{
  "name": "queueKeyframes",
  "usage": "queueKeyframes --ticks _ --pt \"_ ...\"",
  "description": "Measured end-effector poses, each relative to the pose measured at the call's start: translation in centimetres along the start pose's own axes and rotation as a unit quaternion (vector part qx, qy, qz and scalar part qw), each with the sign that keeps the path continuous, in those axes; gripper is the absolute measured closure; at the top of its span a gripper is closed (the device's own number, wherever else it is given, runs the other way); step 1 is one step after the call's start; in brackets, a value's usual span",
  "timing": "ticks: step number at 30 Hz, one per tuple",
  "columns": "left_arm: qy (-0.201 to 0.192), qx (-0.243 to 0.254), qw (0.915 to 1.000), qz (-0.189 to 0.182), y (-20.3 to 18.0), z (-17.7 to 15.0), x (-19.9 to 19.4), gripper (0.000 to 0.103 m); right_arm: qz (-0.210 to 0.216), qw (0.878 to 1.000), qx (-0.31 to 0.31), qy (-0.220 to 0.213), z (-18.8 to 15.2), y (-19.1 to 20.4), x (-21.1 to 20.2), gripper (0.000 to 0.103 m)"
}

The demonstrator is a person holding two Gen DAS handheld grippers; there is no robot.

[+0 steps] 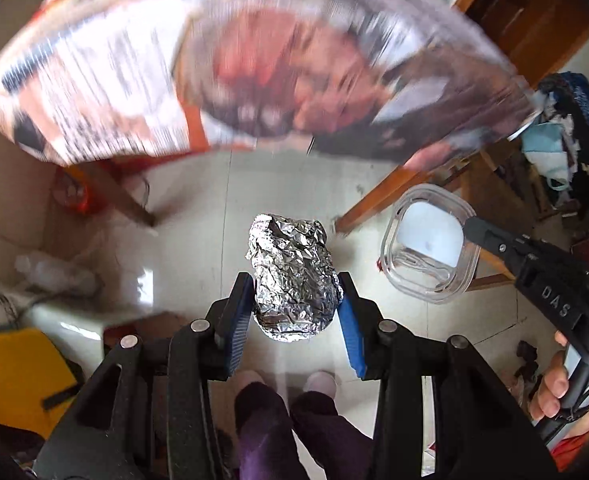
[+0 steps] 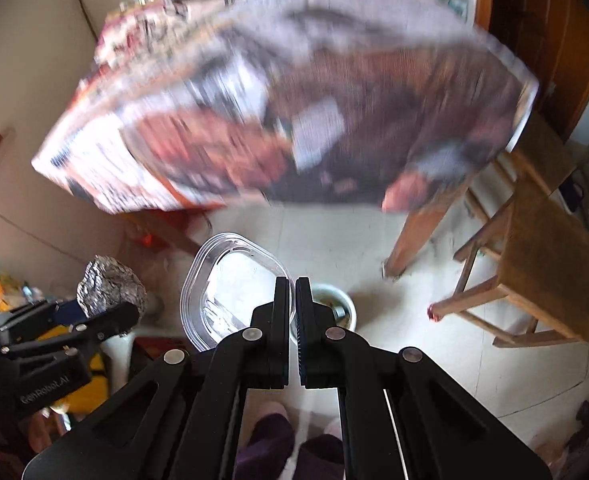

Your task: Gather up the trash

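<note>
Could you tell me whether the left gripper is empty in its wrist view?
No, the left gripper is shut on a crumpled foil ball, which sits clamped between its two blue-padded fingers above the floor.

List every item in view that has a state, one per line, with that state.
foil ball: crumpled, clamped between the left tongs, held off the floor.
clear plastic container: looks empty, pinched by its rim in the right tongs, held in the air.
white bucket: open, standing on the floor below the right tongs.
table: covered with printed paper, blurred.
</note>
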State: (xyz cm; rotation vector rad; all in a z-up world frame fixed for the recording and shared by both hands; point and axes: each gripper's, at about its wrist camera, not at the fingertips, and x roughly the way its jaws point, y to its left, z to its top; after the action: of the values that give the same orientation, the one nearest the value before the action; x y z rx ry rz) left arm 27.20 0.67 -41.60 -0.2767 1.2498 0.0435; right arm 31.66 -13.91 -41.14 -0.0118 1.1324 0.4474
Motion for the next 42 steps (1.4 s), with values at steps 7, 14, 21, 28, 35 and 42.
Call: queueKeyframes --ticks 7,14,21,28,35,42 --pt "0.042 -0.019 0.9989 0.003 1.6 -2.1 9.1 0.062 0.009 0.999 0.014 0.043 -2.8 -2.4 9.6 0.1" --pt "0.071 -0.028 0.9971 -0.002 2.8 -2.7 16.0 0.062 0.012 0.994 0.051 0.095 -3.3 -3.8 16.4 0.054" --pt "0.085 -0.018 0.9961 -0.014 1.4 -1.6 20.0 0.062 -0.011 0.995 0.065 0.08 -3.4 -5.7 16.3 0.053" --pt "0.104 0.002 0.9946 0.002 -1.1 0.0 21.2 0.046 -0.026 0.995 0.063 0.073 -2.4 -6.9 13.8 0.052" --pt "0.098 0.007 0.9951 -0.001 -2.5 0.4 16.9 0.046 -0.026 0.997 0.06 0.049 -1.1 -6.4 8.4 0.052" --pt "0.041 0.015 0.9989 0.019 -4.1 0.6 5.2 0.046 -0.007 0.999 0.036 0.015 0.0 -4.2 -0.9 0.052"
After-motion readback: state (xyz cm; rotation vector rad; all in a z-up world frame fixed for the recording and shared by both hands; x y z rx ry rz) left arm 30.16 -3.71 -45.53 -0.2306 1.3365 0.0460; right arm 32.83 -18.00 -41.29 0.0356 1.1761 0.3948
